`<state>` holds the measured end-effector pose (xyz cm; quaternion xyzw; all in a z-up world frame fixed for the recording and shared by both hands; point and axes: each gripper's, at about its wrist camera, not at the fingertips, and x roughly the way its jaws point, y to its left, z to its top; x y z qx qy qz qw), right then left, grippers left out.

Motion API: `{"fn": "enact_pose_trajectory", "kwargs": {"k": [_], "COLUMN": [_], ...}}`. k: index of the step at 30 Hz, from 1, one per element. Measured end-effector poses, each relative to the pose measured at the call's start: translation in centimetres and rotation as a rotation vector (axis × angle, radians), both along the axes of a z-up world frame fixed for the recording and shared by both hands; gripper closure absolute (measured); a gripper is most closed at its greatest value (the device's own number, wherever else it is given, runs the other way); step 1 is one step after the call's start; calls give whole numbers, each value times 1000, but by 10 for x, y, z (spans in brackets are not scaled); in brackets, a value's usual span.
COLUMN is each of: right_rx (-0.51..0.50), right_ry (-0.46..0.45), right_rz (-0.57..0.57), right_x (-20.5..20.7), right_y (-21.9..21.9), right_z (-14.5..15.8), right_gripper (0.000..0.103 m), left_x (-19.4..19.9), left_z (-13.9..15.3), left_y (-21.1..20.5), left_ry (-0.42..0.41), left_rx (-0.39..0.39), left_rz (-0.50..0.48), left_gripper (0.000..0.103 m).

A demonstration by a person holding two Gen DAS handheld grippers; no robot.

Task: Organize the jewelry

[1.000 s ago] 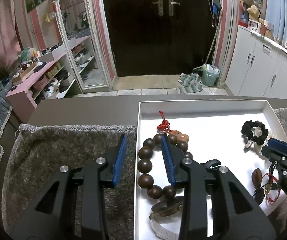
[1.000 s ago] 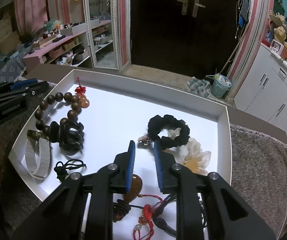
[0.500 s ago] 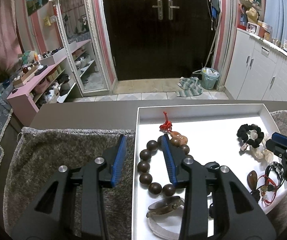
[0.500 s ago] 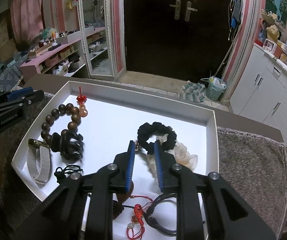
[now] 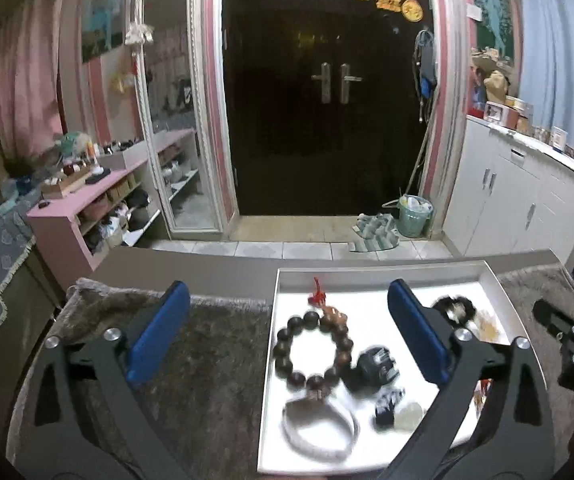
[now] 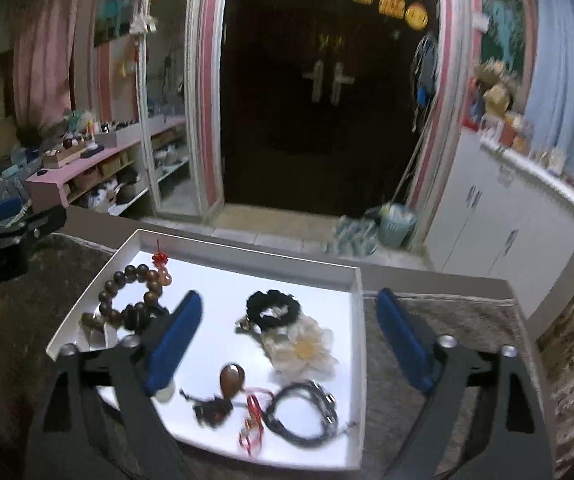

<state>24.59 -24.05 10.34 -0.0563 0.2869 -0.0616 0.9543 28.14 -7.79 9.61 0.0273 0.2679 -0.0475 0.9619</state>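
Note:
A white tray (image 5: 371,280) (image 6: 243,254) on a grey rug holds jewelry. Its left part has a brown bead bracelet (image 5: 313,350) (image 6: 135,298) with a red tassel, a black claw clip (image 5: 375,366) and a watch with a pale strap (image 5: 319,432). Toward the right lie a black scrunchie (image 6: 273,308), a cream flower (image 6: 303,348), a brown pendant (image 6: 231,376), a red cord charm (image 6: 251,420) and black cords (image 6: 307,408). My left gripper (image 5: 287,330) hangs above the tray's left edge, jaws opening wide, nothing between them. My right gripper (image 6: 287,332) hovers over the tray's right part, jaws opening, empty.
The grey shaggy rug (image 5: 207,360) (image 6: 447,340) covers the table on both sides of the tray. Beyond the table's far edge are a dark double door (image 5: 335,88), a pink shelf (image 5: 87,192), a mirror, white cabinets (image 5: 519,200) and a green bin (image 5: 415,216).
Both grippers have risen and drawn back from the tray, and both have spread from narrow to wide. The tray looks smaller and farther off. No jewelry has been lifted.

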Motion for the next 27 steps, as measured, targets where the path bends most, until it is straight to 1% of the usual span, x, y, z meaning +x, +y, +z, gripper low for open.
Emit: {"fn": "enact_pose_trajectory", "kwargs": {"k": [2,4,5,6,7,8,10,12,15,18,19,20,22,24,27], "right_rx": [-12,-26,-39,-57,-68,-63,-8,36,34,83,93,95,51,81,89], "right_ry": [-32,-32,-38,-32,-29,-32,-45,-59,-105,-129,-117,-101,-91,-62,-59], "right_rz": [14,41,57,58,55,52,44,19,-13,-24,-16,-3,10,7,-16], "right_x": [-31,-53,-70,-81,-90,-98,-114,-122,-125,-125,-121,-118,-114,-109,-109], "right_y": [5,10,14,16,17,16,14,10,6,-4,-7,-8,-9,-14,-17], "right_z": [-5,-13,-19,-24,-28,-30,-35,-38,-45,-60,-65,-70,-80,-83,-84], "right_gripper": [9,8,8,8,7,7,7,7,7,7,7,7,7,7,7], "left_x": [-25,-44,-53,-64,-74,-83,-102,-116,-124,-128,-128,-125,-123,-123,-130], "left_z": [-7,-18,-25,-35,-45,-53,-69,-82,-94,-100,-101,-101,-98,-95,-92], "left_y": [3,1,1,0,0,2,7,18,28,36,39,43,47,46,47], "left_ry": [-9,13,30,52,68,72,70,72,69,-1,-17,-12,-17,-33,-69], "left_rx": [13,49,76,115,139,144,151,132,96,77,65,43,17,14,22], "left_rz": [9,-9,-24,-31,-34,-39,-54,-59,-59,-15,-7,-9,-4,-6,2], "left_gripper": [3,3,3,3,3,3,3,3,3,3,3,3,3,3,3]}}
